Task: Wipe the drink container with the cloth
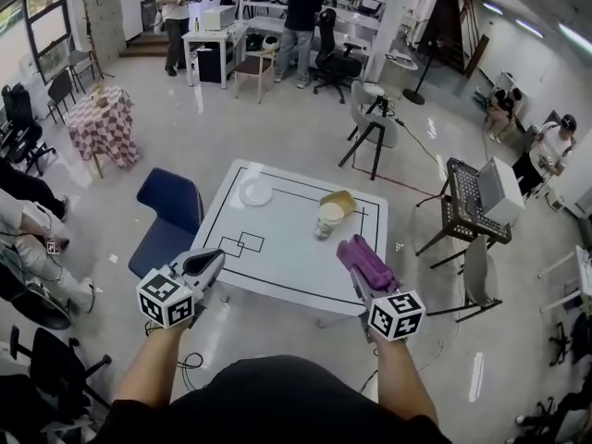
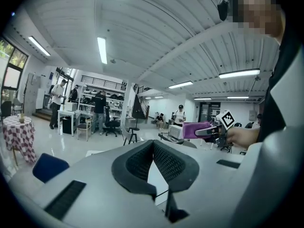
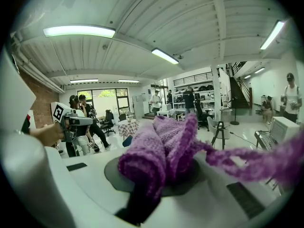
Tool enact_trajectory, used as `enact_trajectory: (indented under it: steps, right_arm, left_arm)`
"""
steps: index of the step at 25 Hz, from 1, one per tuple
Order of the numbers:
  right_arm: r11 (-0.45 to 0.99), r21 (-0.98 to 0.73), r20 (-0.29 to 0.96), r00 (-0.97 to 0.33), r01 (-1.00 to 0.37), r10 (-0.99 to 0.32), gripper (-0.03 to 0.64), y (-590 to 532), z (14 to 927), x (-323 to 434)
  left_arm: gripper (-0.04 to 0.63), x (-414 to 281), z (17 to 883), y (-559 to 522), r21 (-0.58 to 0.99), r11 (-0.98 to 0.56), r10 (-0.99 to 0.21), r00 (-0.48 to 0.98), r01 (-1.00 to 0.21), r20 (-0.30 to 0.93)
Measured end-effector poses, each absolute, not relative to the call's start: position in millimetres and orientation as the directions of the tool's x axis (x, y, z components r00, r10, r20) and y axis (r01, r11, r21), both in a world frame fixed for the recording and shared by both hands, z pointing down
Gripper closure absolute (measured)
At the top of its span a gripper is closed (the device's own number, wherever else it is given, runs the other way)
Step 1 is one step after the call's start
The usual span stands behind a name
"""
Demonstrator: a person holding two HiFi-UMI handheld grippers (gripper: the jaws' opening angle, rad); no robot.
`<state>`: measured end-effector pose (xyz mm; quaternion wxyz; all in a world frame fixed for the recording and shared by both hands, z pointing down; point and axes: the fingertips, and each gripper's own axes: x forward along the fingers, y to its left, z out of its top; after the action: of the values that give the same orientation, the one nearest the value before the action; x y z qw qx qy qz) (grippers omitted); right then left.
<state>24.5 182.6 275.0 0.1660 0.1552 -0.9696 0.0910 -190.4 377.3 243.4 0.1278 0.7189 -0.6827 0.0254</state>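
Right gripper (image 1: 354, 251) is clenching a soft purple knitted cloth (image 1: 367, 266), its loose end trailing. Left gripper (image 1: 209, 264) is sitting closed and empty. Pale cylindrical drink container (image 1: 327, 220) is standing on the white square table (image 1: 277, 266), well ahead. It is probably light and tippy, so steady it around mid-body.

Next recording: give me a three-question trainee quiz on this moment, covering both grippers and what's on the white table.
1. True or false: the left gripper is shut with nothing between its jaws.
2. Which gripper holds the purple knitted cloth? A) left gripper B) right gripper
3. Fill in: in the head view, the round white plate lies to the ___ of the pale drink container on the white table.
Key: 1 true; 2 B; 3 left.
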Motion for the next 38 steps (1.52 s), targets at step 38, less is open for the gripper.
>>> enact_trajectory:
  steps: [38]
  right_arm:
    - [0.914,-0.213,0.417,-0.878,-0.346,-0.235,0.535,-40.9,364.9,-56.4]
  left_arm:
    - [0.575,-250.6,299.9,142.9,0.153,-0.072,-0.939,0.119,-0.986,0.322]
